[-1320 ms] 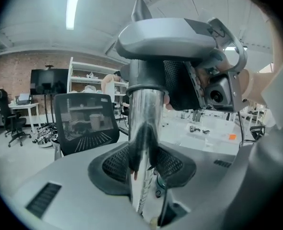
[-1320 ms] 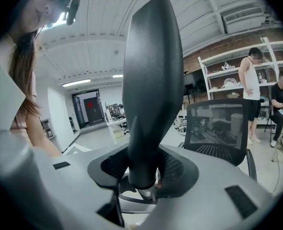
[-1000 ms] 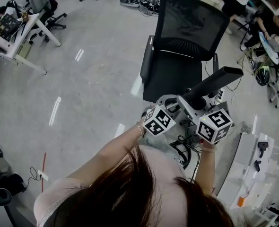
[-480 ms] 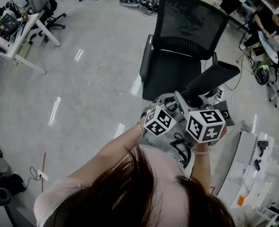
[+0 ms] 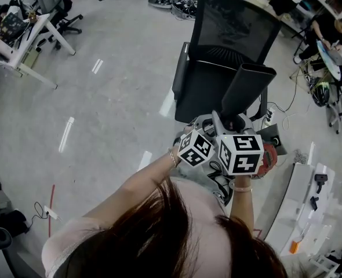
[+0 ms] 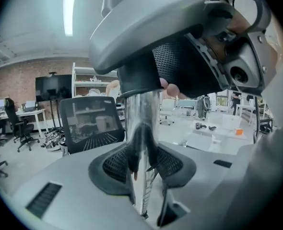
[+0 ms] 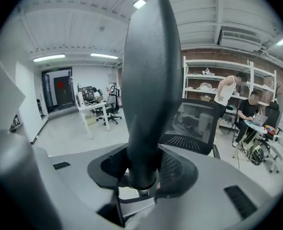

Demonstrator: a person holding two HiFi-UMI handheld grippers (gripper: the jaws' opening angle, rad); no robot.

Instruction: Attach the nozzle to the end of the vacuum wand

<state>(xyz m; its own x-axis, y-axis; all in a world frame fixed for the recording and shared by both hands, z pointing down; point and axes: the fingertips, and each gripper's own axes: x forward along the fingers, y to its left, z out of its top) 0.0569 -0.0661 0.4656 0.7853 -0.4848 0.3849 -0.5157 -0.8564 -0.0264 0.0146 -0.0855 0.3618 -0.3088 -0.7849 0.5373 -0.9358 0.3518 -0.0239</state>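
A black flat-ended nozzle (image 5: 246,91) (image 7: 148,80) stands up between the jaws of my right gripper (image 5: 233,125) (image 7: 141,169), which is shut on its round lower neck. A short bit of chrome shows just under that neck. The chrome vacuum wand (image 6: 144,143) runs upright through my left gripper (image 6: 142,164), which is shut on it. Its upper end goes behind the right gripper's grey body, where the joint is hidden. In the head view both marker cubes sit side by side in front of the person's chest, left gripper (image 5: 208,129) beside the right.
A black mesh office chair (image 5: 229,45) stands just beyond the grippers. Cables (image 5: 223,184) lie on the floor below them. A white table (image 5: 301,207) is at the right, a desk (image 5: 20,39) at the far left, and people are by the shelves at the back right.
The nozzle has swung from pointing out to the right to nearly upright, toward the chair. The right gripper's cube has turned and closed in on the left one. The left gripper held still.
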